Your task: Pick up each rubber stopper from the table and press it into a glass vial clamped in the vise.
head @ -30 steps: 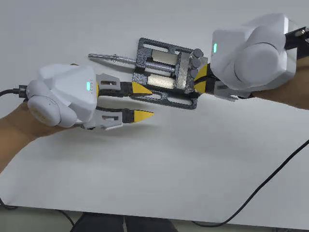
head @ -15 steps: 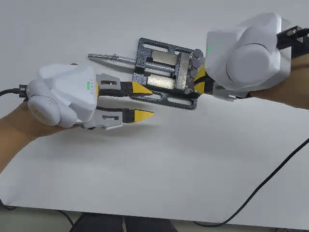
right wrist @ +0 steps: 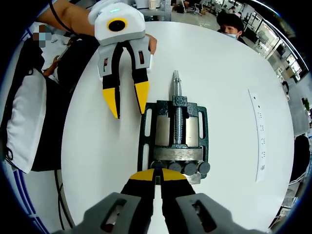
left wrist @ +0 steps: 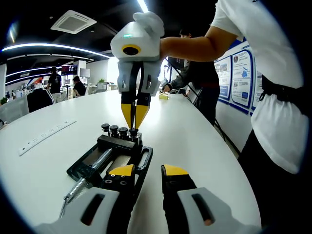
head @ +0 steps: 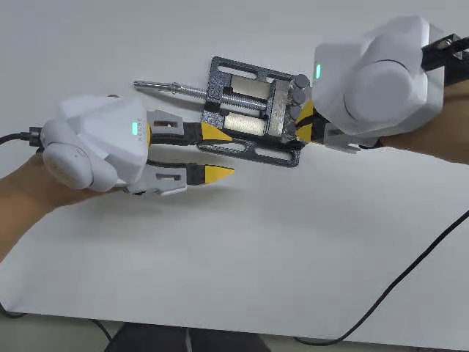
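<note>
Right claw (right wrist: 157, 172) has barely shifted — tips closed over the vise's (right wrist: 178, 154) end stopper (left wrist: 133, 132).

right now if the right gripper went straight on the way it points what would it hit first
Likely the end rubber stopper in the row on the vise; the shut right gripper points down at it, but contact is unclear.

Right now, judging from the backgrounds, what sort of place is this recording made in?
Probably an open-plan office or lab: a large white table holding a vise, a ceiling air-conditioning unit beside strip lights, and wall posters.
</note>
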The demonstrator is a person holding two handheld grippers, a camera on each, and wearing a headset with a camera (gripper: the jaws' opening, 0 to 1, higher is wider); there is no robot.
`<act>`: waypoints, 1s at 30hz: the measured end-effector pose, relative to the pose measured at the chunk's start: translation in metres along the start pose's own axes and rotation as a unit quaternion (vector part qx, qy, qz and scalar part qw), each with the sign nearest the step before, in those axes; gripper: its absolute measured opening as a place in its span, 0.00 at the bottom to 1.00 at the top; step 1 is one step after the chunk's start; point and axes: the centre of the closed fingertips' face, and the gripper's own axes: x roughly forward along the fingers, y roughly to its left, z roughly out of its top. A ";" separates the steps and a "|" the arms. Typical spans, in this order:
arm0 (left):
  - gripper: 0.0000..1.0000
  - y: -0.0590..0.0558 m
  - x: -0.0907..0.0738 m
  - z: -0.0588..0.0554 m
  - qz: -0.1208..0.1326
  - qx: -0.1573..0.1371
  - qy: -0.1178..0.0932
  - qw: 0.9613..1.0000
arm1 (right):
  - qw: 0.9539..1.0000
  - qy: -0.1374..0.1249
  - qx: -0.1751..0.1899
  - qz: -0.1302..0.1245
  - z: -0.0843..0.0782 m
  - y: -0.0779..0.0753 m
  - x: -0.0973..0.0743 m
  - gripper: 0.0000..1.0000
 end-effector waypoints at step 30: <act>0.19 0.003 0.006 0.003 0.001 -0.002 -0.001 1.000 | 1.000 0.013 0.010 0.012 -0.002 -0.001 0.003 0.03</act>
